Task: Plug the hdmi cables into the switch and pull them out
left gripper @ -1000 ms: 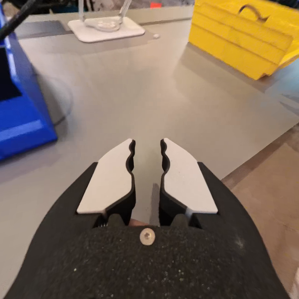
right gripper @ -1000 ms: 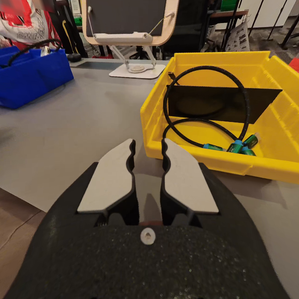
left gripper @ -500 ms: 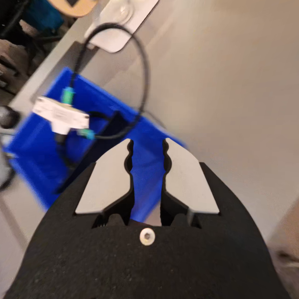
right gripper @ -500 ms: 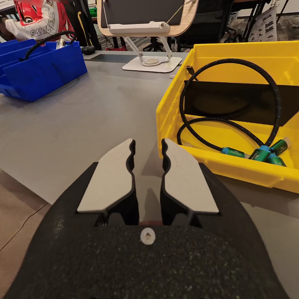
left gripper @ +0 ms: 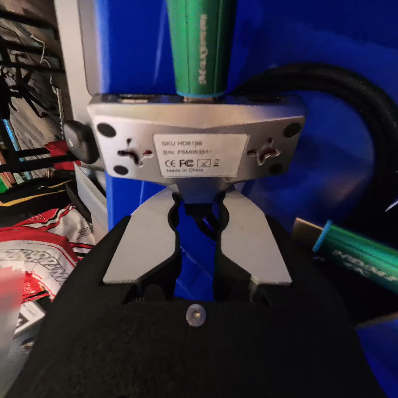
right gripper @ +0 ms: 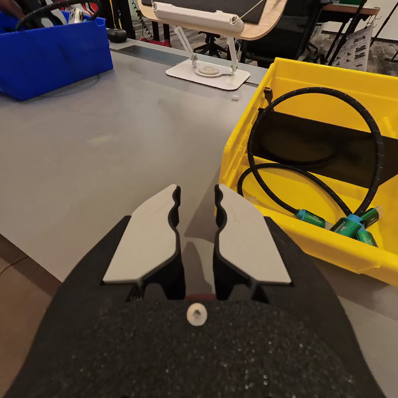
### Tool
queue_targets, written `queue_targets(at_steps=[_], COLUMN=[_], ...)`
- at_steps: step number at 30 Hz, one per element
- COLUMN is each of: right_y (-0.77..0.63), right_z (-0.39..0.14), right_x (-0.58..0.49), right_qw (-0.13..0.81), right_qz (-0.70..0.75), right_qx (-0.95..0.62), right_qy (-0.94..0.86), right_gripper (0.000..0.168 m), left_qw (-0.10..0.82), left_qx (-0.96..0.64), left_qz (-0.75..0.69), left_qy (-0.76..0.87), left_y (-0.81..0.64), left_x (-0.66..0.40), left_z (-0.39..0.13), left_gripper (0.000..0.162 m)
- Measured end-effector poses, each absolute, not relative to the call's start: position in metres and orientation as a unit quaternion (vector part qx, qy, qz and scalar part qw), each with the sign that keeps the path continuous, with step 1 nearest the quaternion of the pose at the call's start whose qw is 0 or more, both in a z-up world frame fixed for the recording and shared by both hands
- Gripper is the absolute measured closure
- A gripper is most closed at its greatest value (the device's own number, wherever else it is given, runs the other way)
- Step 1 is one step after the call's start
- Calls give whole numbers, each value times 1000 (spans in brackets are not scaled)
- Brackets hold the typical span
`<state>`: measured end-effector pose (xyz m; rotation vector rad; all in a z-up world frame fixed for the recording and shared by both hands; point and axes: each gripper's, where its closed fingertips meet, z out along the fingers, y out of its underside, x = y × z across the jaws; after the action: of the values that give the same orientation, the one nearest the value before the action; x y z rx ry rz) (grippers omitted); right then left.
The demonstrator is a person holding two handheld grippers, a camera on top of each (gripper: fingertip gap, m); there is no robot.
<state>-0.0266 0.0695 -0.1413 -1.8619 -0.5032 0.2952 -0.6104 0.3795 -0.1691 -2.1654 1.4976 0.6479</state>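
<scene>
In the left wrist view the silver HDMI switch (left gripper: 193, 120) fills the middle, its labelled underside towards me, inside the blue bin (left gripper: 133, 53). A green HDMI plug (left gripper: 198, 53) sits in a port on its far edge. A second green plug (left gripper: 355, 254) lies loose at the right, by a black braided cable (left gripper: 344, 86). My left gripper (left gripper: 197, 198) is open, its tips on either side of the switch's narrow stem. My right gripper (right gripper: 197, 191) is open and empty over the grey table (right gripper: 107, 140), beside the yellow bin (right gripper: 301, 247), which holds a coiled black cable (right gripper: 252, 137) and green plugs (right gripper: 344, 228).
A black divider (right gripper: 323, 155) crosses the yellow bin. The blue bin also shows at the far left of the right wrist view (right gripper: 53, 53). A white tablet stand (right gripper: 206, 73) stands at the table's back. A red and white garment (left gripper: 43, 247) lies left of the blue bin. My right fingertips sit around 65 cm from my left ones.
My left gripper has swung from the bare table into the blue bin and come right up to the switch. My right gripper has shifted slightly by the yellow bin. Both stay open.
</scene>
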Motion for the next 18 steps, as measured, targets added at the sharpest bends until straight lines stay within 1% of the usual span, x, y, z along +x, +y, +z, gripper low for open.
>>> queue_targets(at_steps=[1,3,6,9,11,15,17,18], right_y=[70,70,69,65,61,51,46,44], right_z=[-141,-141,-137,-132,-130,-123,-121,-120], right_x=[-27,-29,-33,-41,-48,-62,-67,-70], right_qw=[562,562,568,573,575,582,585,588], right_qz=[124,127,135,146,153,162,162,161], right_qx=[-789,-788,-781,-772,-766,-754,-748,-744], right_qy=[-215,-218,-224,-232,-241,-258,-268,-273], right_gripper=[139,139,140,140,140,141,142,142], left_qw=[233,279,340,393,443,550,612,637], left_qx=[-785,-782,-778,-765,-740,-695,-667,-655], left_qz=[228,234,248,267,299,318,312,300], left_qy=[527,506,466,435,407,336,288,275], left_y=[379,378,369,354,345,315,296,286], left_x=[-609,-611,-615,-614,-611,-595,-582,-569], left_z=[-163,-142,-89,-17,45,160,205,217], left_gripper=[129,130,132,133,133,133,133,133])
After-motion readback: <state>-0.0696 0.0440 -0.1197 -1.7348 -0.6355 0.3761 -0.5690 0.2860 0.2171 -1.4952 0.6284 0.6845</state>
